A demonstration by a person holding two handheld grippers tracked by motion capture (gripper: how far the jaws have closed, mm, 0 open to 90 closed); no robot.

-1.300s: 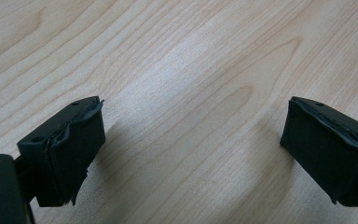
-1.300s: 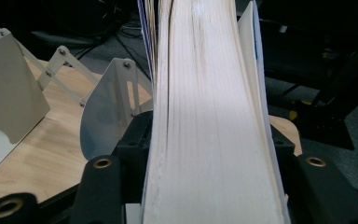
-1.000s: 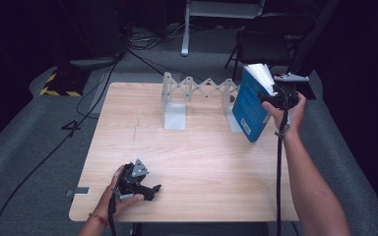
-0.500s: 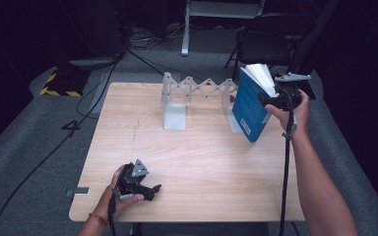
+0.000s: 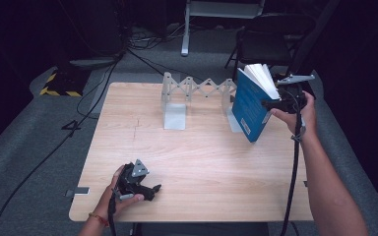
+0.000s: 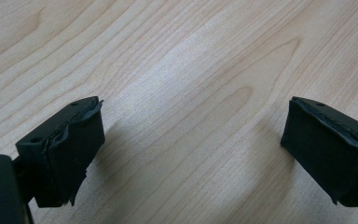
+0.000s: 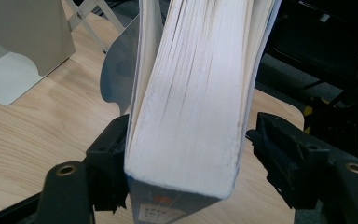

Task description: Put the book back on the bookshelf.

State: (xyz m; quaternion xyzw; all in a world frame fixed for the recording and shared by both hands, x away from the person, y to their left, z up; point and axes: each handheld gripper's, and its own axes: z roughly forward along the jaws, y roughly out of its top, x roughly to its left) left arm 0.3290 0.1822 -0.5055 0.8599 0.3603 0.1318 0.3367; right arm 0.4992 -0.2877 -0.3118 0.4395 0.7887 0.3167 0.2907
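A thick blue book [image 5: 248, 105] stands tilted at the right end of the white folding book rack [image 5: 197, 88], its pages [image 7: 196, 93] fanning upward. My right gripper [image 5: 275, 104] reaches the book from the right, with the book between its jaws. In the right gripper view [image 7: 189, 140] the jaws have just been opening: one pad still touches the cover and the other stands a little off the page block. My left gripper [image 5: 152, 189] rests on the table near the front edge. Its jaws are open [image 6: 191, 140] over bare wood.
The wooden table [image 5: 202, 162] has a white bookend plate [image 5: 174, 115] at the rack's left end, which also appears in the right gripper view [image 7: 23, 37]. Cables run over the grey floor at the left [image 5: 78, 118]. A dark chair [image 5: 270, 39] stands behind the table's right corner.
The right hand has shifted slightly beside the book, which stays tilted at the rack. The left hand and its gripper have not moved.
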